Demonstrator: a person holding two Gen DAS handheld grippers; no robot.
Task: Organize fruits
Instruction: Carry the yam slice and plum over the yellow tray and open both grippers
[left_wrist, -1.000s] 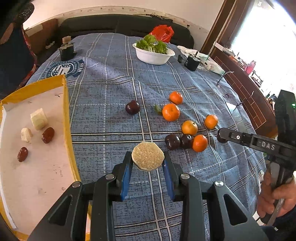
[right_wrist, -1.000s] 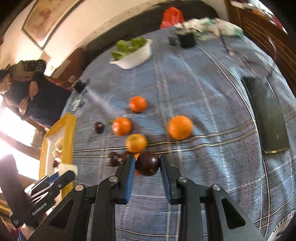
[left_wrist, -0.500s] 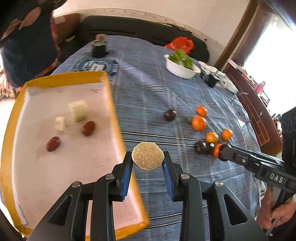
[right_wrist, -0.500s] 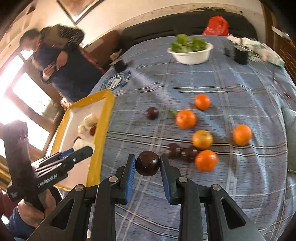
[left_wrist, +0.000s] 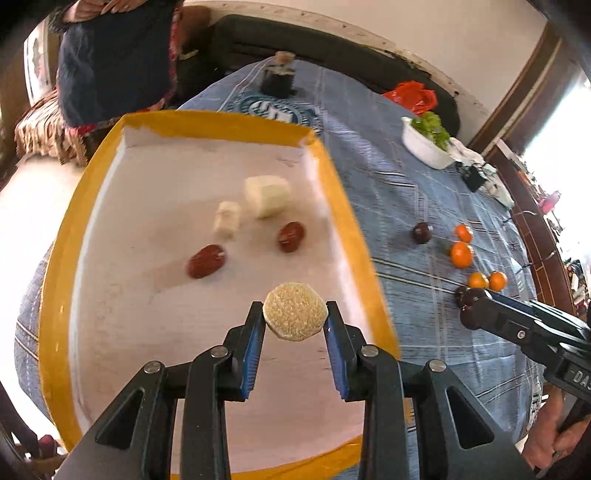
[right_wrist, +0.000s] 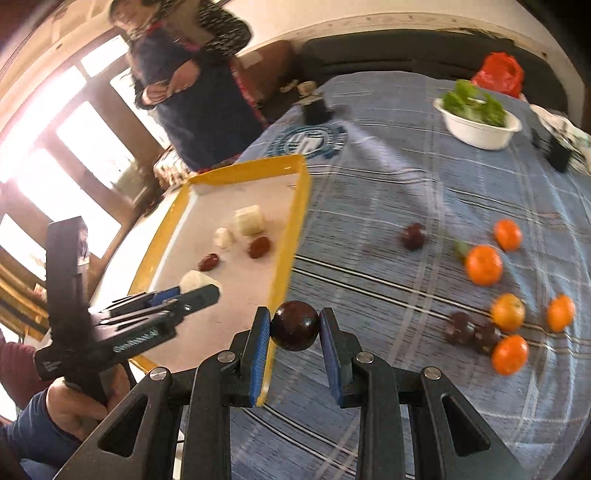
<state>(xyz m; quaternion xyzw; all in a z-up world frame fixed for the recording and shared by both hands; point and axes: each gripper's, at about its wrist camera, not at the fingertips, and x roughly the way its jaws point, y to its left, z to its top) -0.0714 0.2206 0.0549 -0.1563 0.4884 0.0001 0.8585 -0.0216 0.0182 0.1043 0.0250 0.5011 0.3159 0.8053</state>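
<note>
My left gripper (left_wrist: 295, 321) is shut on a pale round seeded cake (left_wrist: 295, 315) and holds it above the yellow-rimmed tray (left_wrist: 354, 229). In the tray lie two red dates (left_wrist: 206, 260) and two white chunks (left_wrist: 266, 195). My right gripper (right_wrist: 294, 326) is shut on a dark plum (right_wrist: 294, 324), above the tray's right rim (right_wrist: 291, 236). Several oranges (right_wrist: 483, 265) and dark plums (right_wrist: 413, 236) lie on the blue checked cloth to the right. The left gripper also shows in the right wrist view (right_wrist: 192, 291), over the tray.
A white bowl of greens (right_wrist: 476, 123) stands at the back of the table, with a red bag (right_wrist: 498, 72) behind it. A dark jar (left_wrist: 277, 78) stands at the far edge. A person (right_wrist: 192, 92) stands beyond the tray's far side.
Both grippers have moved left with their loads. The left one now hangs over the tray's middle; the right one has reached the tray's right rim.
</note>
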